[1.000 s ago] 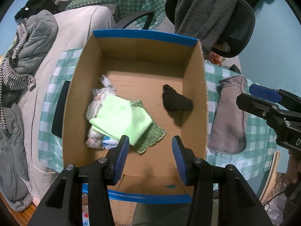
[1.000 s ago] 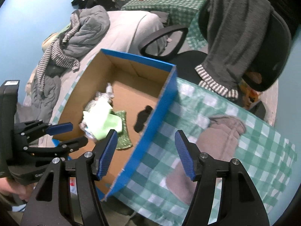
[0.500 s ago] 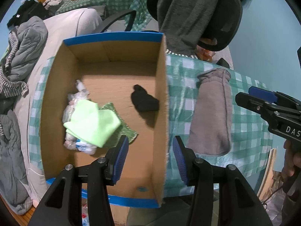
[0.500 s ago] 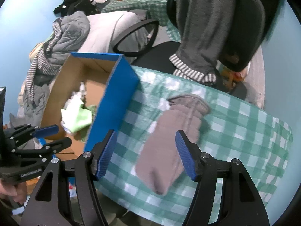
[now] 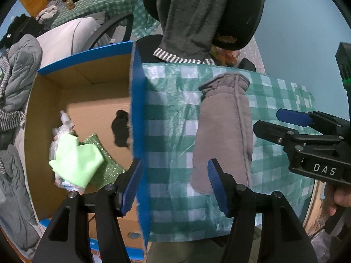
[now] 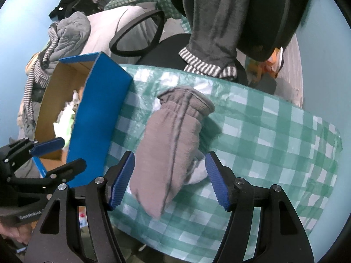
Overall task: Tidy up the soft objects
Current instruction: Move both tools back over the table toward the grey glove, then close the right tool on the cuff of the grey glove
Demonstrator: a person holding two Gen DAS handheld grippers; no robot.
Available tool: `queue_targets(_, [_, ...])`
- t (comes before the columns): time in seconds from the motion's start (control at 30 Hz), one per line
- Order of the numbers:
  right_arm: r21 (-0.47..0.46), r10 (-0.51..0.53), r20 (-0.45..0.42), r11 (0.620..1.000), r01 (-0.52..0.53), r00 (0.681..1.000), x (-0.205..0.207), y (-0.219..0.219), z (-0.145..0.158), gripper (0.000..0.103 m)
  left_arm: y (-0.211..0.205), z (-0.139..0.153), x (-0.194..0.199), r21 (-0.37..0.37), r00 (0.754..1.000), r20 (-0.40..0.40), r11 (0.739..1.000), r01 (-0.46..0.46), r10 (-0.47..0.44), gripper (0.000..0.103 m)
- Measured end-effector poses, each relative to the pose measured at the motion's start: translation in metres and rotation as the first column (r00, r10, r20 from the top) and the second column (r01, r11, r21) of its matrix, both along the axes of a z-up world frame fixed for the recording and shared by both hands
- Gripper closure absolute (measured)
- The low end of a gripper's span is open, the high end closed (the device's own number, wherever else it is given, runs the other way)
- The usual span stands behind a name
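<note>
1. Mitten (image 6: 169, 144), grey and fleecy, lies flat on the green-and-white checked tablecloth (image 6: 274, 131), with its gathered cuff at the far end and its rounded tip toward the near edge of the table.
2. The right gripper (image 6: 170, 180) hangs above the mitten's near end with its blue-padded jaws spread wide. One pad sits on each side of the fabric and neither is pressed into it.
3. The left gripper (image 5: 174, 184) is also spread open and holds nothing. Its left pad sits over the blue wall of the cardboard box (image 5: 137, 114), and its right pad sits over the mitten's near left edge.
4. In the left wrist view the mitten (image 5: 223, 131) lies to the right of the box, apart from it, with a strip of checked cloth between them.
5. The box stands at the left of the table, open at the top and blue outside. Its right wall runs from near to far.
6. Inside the box, a light green cloth (image 5: 75, 162) lies on a darker green patterned cloth (image 5: 103, 166) at the near left. Crumpled white plastic (image 5: 59, 131) sits just beyond them.
7. A small black item (image 5: 120, 129) rests on the box floor close to the right wall.
8. Beyond the table stands a black office chair (image 6: 263, 15) with a grey garment (image 6: 210, 19) with striped cuffs draped over its back.
9. Grey bedding (image 6: 70, 32) is piled at the far left.
</note>
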State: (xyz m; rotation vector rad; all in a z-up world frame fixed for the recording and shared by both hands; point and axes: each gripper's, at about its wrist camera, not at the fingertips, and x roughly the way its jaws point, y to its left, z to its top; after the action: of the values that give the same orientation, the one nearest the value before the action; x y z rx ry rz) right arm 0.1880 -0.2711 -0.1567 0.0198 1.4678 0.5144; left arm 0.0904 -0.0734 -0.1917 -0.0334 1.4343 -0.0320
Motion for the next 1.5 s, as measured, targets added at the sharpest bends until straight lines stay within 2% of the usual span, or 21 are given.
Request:
queue_targets(0.3, [0.018,-0.022,-0.05,1.0,0.023,0.998,0.011,-0.007,-0.028,0.036,-0.02,-0.026,0.004,0.026,0.999,-0.047,1.0,0.014,-0.013,0.041])
queue_targets(0.47, [0.02,-0.022,-0.064,1.0,0.023,0.998,0.016,-0.003,-0.042,0.035,-0.021,-0.038,0.007,0.006,0.998,-0.066,1.0,-0.008,0.008,0.04])
queue_targets(0.87, [0.012,0.024,-0.035,1.0,-0.024,0.999,0.021,0.01,-0.058,0.036,-0.017,-0.053,0.009,-0.002,0.994,-0.097,0.999,-0.046,0.045,0.038])
queue_targets(0.9, [0.009,0.028,-0.031,1.0,-0.028,0.999,0.021,0.011,-0.059,0.038,-0.018,-0.053,0.008,-0.002,0.995,-0.096,0.999,-0.042,0.042,0.038])
queue_targets(0.97, [0.011,0.041,-0.029,0.999,-0.041,0.999,0.021,0.014,-0.06,0.06,-0.019,-0.053,0.008,0.0,0.994,-0.097,0.999,-0.04,0.04,0.038])
queue_targets(1.03, [-0.005,0.05,-0.024,0.999,-0.05,0.998,0.019,0.016,-0.06,0.07,-0.019,-0.053,0.008,0.001,0.994,-0.099,0.999,-0.04,0.04,0.038])
queue_targets(1.07, [0.0,0.055,-0.023,0.998,-0.055,0.998,0.018,0.016,-0.059,0.081,-0.019,-0.053,0.007,0.0,0.994,-0.1,0.999,-0.04,0.04,0.038])
queue_targets(1.1, [0.002,0.058,-0.02,0.998,-0.058,0.998,0.018,0.017,-0.058,0.084,-0.019,-0.053,0.008,-0.002,0.994,-0.101,0.999,-0.04,0.04,0.038])
queue_targets(1.17, [-0.005,0.069,-0.006,0.998,-0.069,0.998,0.015,0.018,-0.054,0.088,-0.018,-0.053,0.007,-0.007,0.994,-0.102,0.999,-0.041,0.04,0.038])
queue_targets(1.5, [0.042,0.077,0.052,0.996,-0.079,0.996,-0.003,0.006,-0.016,0.091,-0.012,-0.038,-0.004,-0.036,0.995,-0.09,0.999,-0.036,0.032,0.038])
